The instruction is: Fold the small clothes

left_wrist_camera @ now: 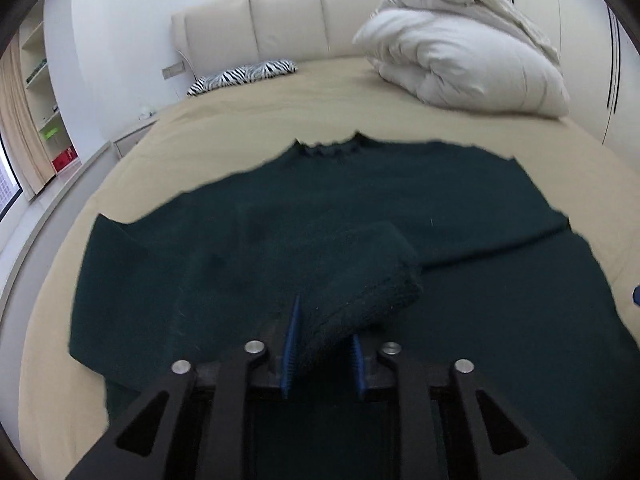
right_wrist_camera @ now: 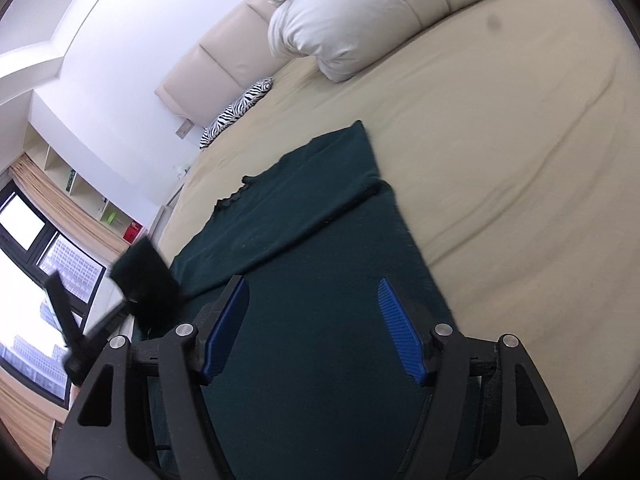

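Operator: Fingers of my left gripper have the sleeve end sitting between their blue pads. I cannot tell whether the pads press on it or only flank it.

Listener: And the other hand?

Operator: My right gripper has its fingers wide apart with nothing between them. It hovers over the near part of the sweater.

Listener: Where is the sweater?

Operator: It lies flat on the tan bed, dark green, collar pointing towards the headboard. The sleeve is doubled over the chest.

Listener: How would you finish this fold?

Operator: I judge the sleeve should be laid straight across the chest, cuff inside the body outline, then let go low so it does not spring back.

Listener: Anything in the way?

Operator: No. A bundled white duvet and a zebra pillow lie well apart, near the headboard.
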